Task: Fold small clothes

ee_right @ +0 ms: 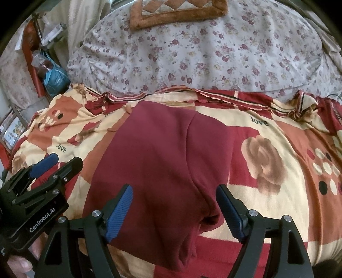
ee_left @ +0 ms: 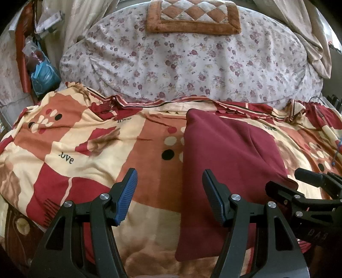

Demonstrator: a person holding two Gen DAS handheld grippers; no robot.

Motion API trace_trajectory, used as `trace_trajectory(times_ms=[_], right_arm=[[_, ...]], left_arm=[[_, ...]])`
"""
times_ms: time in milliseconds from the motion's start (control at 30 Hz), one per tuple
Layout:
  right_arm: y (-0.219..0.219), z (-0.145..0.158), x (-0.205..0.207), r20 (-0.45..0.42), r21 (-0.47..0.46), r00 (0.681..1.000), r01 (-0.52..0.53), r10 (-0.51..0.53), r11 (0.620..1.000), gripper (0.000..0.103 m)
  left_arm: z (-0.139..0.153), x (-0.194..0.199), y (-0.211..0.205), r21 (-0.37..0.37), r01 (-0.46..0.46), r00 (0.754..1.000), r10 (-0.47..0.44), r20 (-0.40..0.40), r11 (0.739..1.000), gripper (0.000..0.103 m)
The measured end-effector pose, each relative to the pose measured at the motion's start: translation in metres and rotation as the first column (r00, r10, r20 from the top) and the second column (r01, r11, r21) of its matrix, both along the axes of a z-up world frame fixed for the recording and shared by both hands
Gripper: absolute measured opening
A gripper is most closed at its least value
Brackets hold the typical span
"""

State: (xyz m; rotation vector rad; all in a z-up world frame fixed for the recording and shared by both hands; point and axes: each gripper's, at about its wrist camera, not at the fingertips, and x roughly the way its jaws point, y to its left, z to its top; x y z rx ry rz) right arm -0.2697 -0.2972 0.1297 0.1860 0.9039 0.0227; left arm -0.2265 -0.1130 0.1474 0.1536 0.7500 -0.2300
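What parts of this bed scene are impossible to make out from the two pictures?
- Maroon garment: what kind of clothing it is; folded over, and its near edge runs behind the right gripper and off the bottom of the right wrist view.
- Clutter beside the bed: small and warped at the left wrist view's edge.
- Brown cushion: top cut off in both views.
- Person: only a bit of hand shows, at the right wrist view's corner.

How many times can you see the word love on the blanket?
3: one "love" at the left, one half-hidden in a fold, one right of the maroon garment. Folds may hide more.
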Motion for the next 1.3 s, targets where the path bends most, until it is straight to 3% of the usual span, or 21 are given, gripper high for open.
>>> trace_trajectory(times_ms=[1300], right_arm=[[0.008, -0.007, 0.012, -0.033, -0.018, 0.999, -0.011, 0.011, 1.0, 0.079]], left_arm=[[-0.008, 0.007, 0.01, -0.005, -0.003, 1.0, 0.003, -0.017, 1.0, 0.063]])
